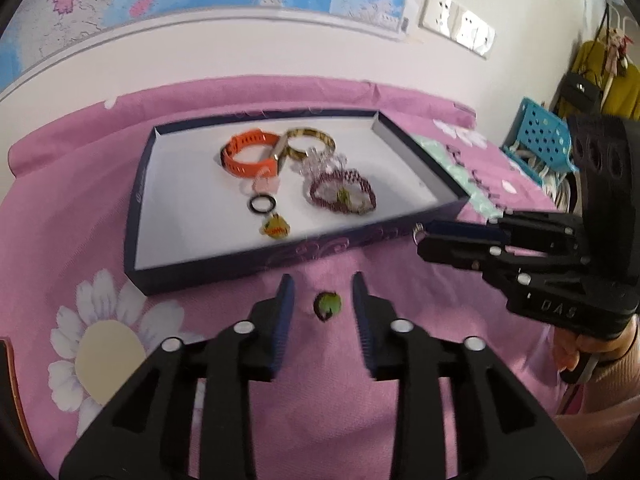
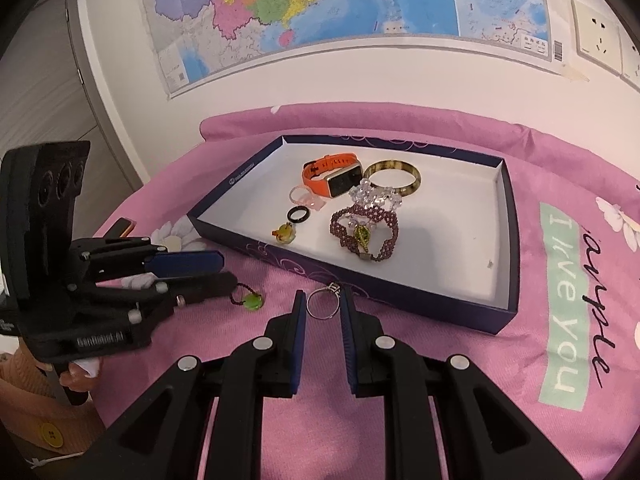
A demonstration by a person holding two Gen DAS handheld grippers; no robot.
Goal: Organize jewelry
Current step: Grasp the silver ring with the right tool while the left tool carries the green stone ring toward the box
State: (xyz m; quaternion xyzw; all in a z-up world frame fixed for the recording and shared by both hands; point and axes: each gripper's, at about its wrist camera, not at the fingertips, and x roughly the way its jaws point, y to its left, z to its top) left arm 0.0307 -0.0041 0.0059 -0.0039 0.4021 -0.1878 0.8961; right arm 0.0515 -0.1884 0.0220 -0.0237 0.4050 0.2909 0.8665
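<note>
Nearest in the left wrist view, the left gripper (image 1: 323,300) points down at the pink flowered cloth (image 1: 320,420) that covers the surface, its jaws parted with a small green pendant (image 1: 327,306) lying on the cloth between them, touched by neither pad. In the right wrist view the same pendant shows on a short dark cord, just past the left jaws' tips. The right gripper (image 2: 323,307) has its jaws set narrow around a thin silver ring (image 2: 323,303) with a small stone setting; the ring stands on edge between the blue pads and appears pinched by them, close in front of the near wall of the tray. Beyond both grippers the dark blue tray (image 2: 400,292) with a white floor sits on the cloth. Toward its near edge lie a small yellow charm (image 2: 285,234) and a black ring (image 2: 299,214), then a purple beaded bracelet (image 2: 363,233) with a green leaf. Farther back are a pale pink ring (image 2: 305,197), a clear crystal bracelet (image 2: 376,197), an orange watch (image 2: 334,178) and a tortoiseshell bangle (image 2: 393,178), the last two nearest the tray's far edge. A wall map (image 2: 320,8) hangs behind the surface.
</note>
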